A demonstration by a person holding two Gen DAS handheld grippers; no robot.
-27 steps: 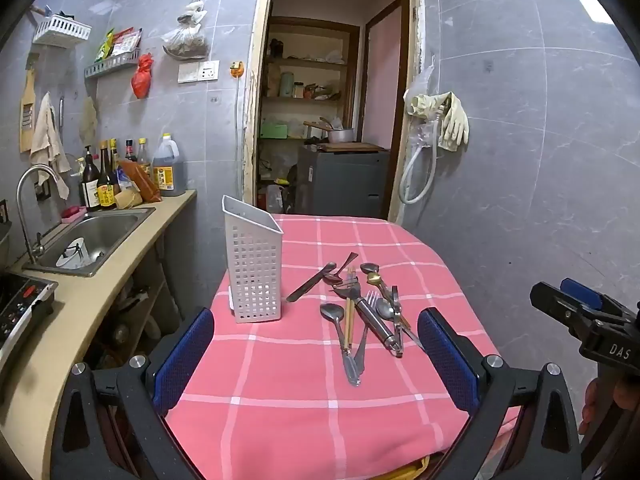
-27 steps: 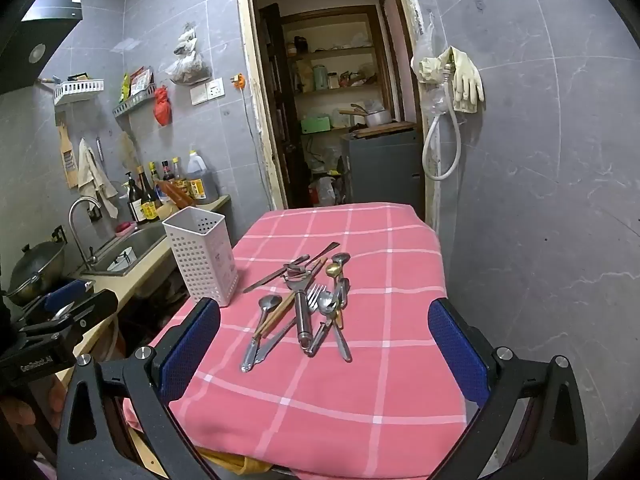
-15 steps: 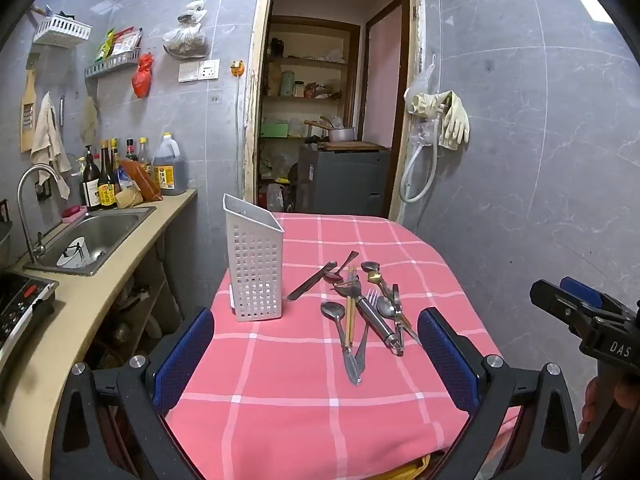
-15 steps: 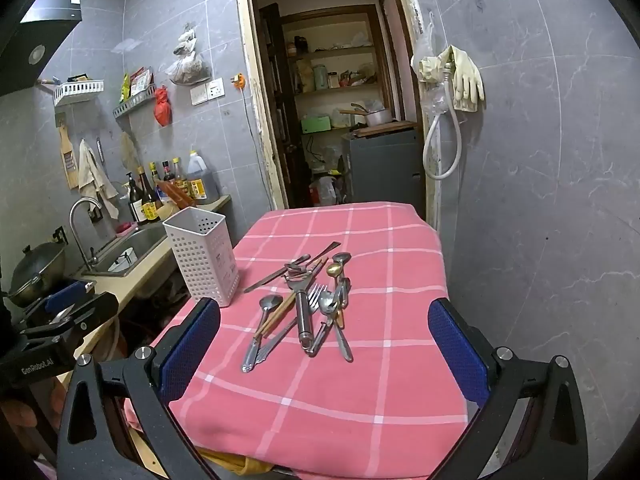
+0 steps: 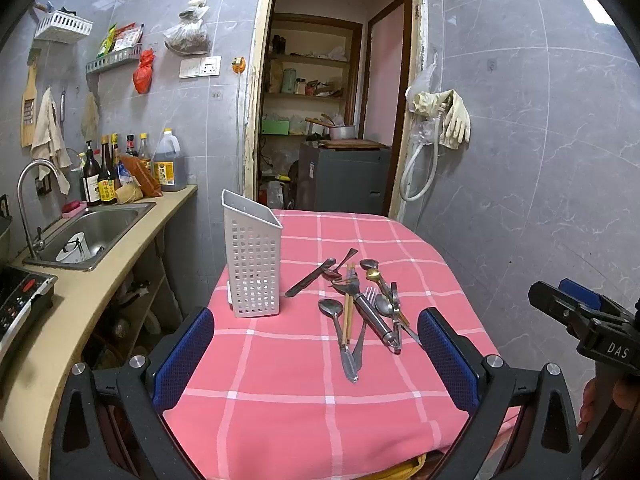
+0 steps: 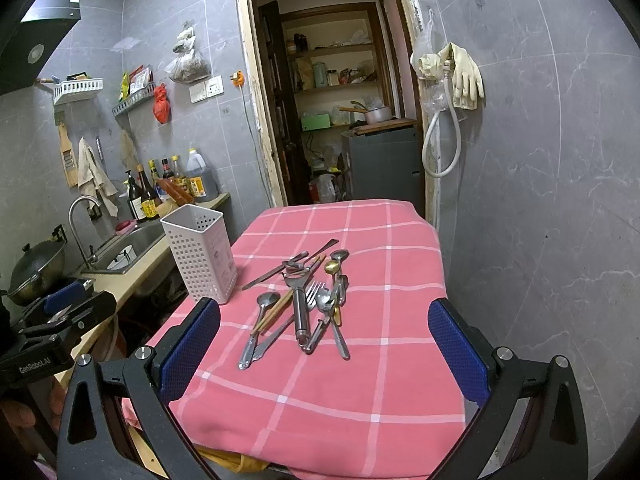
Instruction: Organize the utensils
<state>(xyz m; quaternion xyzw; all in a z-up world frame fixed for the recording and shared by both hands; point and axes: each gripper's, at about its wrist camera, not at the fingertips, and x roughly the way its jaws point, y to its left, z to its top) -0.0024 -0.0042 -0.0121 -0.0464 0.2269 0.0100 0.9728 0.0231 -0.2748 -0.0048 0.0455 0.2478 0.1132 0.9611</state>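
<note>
Honestly, nothing had changed over the last second: both the left gripper (image 5: 316, 354) and the right gripper (image 6: 324, 346) stayed wide open and empty at the table's near edge. The utensils (image 5: 360, 304) lay heaped mid-table, the white holder (image 5: 253, 258) at its left edge, sorting not begun.

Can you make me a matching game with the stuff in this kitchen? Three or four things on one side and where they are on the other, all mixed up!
Things:
1. white utensil basket
2. pile of utensils
3. rubber gloves
4. bottles

Places:
A. hanging on the wall by the doorway
B. on the counter behind the sink
C. lying loose on the pink cloth
D. standing upright at the table's left edge

Pairs: 1-D, 2-C, 3-A, 4-B
</note>
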